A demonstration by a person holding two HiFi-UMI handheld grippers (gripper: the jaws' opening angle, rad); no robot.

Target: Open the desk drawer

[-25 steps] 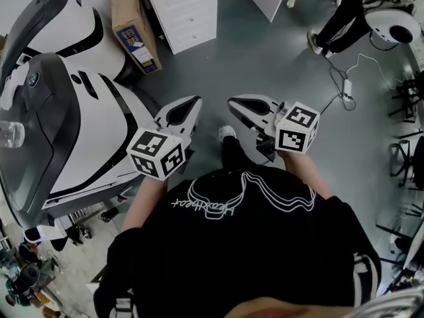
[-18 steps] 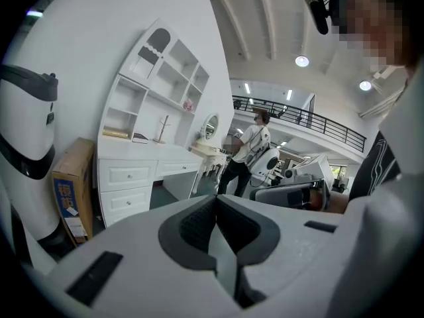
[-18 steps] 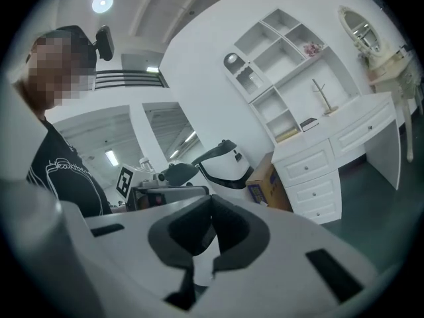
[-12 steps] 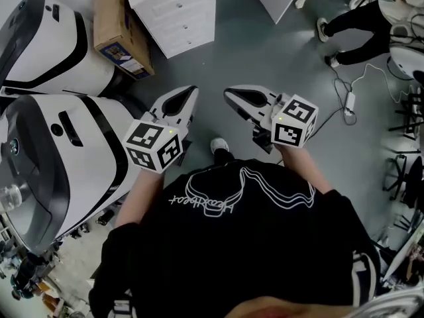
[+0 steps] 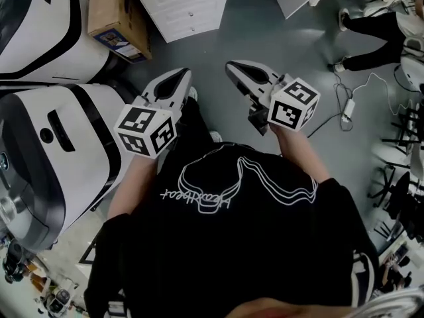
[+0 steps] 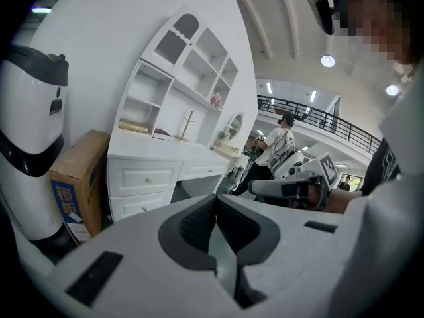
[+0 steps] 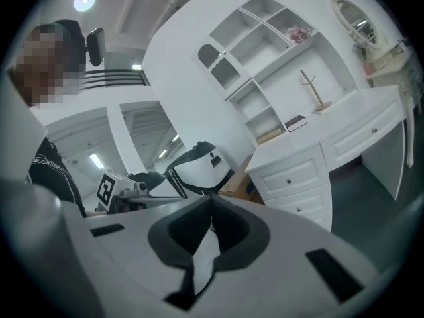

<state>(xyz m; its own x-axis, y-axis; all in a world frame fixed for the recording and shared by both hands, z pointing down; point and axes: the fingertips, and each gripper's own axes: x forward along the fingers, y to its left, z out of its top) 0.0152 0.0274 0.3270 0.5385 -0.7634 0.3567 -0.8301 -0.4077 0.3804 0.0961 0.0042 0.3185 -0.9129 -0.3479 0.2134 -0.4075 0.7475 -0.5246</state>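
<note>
Finds the desk drawers [image 5: 187,2] closed, stacked one above the other in the white worktop [image 6: 152,156] against the wall, at the top edge of the head view. Shows small round knobs on their fronts, all flush.

Puts them ahead of the left claw [image 5: 180,77] and the right claw [image 5: 233,67], well apart from both, with bare grey floor [image 5: 278,38] between. Sets them low and left of centre in the left gripper view [image 6: 142,177], and right of centre in the right gripper view [image 7: 291,175], beyond the claw tips each time.

Shows the left claw's jaws pressed together with nothing between them, and likewise the right claw's. Holds the two claws side by side above the floor, tips toward the worktop, near each other but not touching.

Carries an open shelf unit [image 6: 185,78] on top of the worktop. Has a cardboard box [image 5: 116,15] just left of the drawers, and big white-and-black machine housings [image 5: 53,144] further left. Catches a person's legs [image 5: 371,25] at the far right.
</note>
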